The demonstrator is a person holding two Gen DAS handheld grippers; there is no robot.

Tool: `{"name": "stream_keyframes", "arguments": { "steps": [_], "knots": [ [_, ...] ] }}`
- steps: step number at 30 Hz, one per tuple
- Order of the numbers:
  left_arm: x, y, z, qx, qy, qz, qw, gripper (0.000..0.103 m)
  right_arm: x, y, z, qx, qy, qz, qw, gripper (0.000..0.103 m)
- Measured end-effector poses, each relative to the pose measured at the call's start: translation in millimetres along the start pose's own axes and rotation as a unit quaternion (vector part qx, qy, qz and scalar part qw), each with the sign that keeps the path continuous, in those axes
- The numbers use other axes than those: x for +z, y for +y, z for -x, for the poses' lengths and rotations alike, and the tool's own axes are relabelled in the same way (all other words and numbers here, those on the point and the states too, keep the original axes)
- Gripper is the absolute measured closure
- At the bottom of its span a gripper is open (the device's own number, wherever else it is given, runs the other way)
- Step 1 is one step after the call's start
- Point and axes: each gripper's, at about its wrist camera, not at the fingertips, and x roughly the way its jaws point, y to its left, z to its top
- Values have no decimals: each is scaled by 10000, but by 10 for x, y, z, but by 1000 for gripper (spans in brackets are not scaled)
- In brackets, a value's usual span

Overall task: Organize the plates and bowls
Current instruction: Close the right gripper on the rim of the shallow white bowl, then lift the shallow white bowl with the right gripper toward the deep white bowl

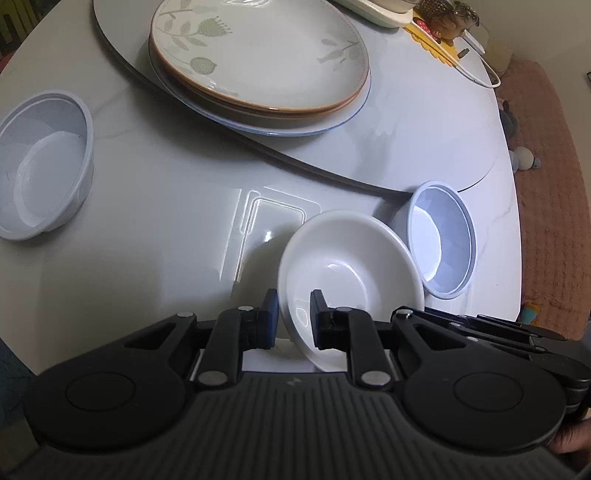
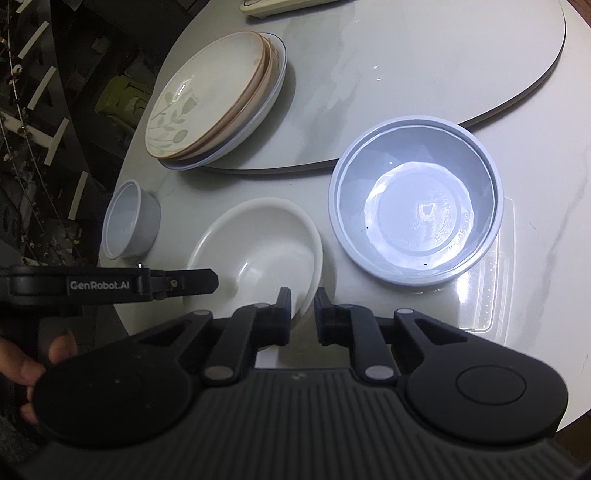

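Note:
A white bowl (image 1: 351, 266) (image 2: 258, 251) sits on the pale table with both grippers at its rim. My left gripper (image 1: 294, 314) is shut on the near rim, one pad inside and one outside. My right gripper (image 2: 302, 306) is shut on the opposite rim; its black arms (image 1: 480, 325) show at the right of the left wrist view. The left gripper's arm (image 2: 147, 284) reaches over the bowl's left side in the right wrist view. A stack of leaf-patterned plates (image 1: 258, 62) (image 2: 207, 110) rests on the turntable (image 1: 406, 140) (image 2: 406, 74).
A large grey-blue bowl (image 2: 413, 206) (image 1: 439, 240) stands right beside the white bowl, against the turntable's edge. A smaller grey-blue bowl (image 2: 129, 221) (image 1: 44, 166) stands near the table's edge. Clutter (image 1: 443, 22) sits at the far side. A person's fingers (image 2: 22, 365) hold the left gripper.

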Motion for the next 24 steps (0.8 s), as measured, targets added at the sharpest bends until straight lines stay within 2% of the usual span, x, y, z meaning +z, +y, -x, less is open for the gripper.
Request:
{"name": "stream_keyframes", "arguments": {
  "steps": [10,17,24],
  "knots": [
    [12,259,419,-515,-82,533,9972,82,52,280,168,8,-92,-109,9999,87],
    [31,425,692,-627,-200,514,9965,82,122,556,176,66,-141,-9,9999,87],
    [92,763,930,-760,-351,689,9941,82,228,924,131,96,-196,157,9996,87]
  ]
}}
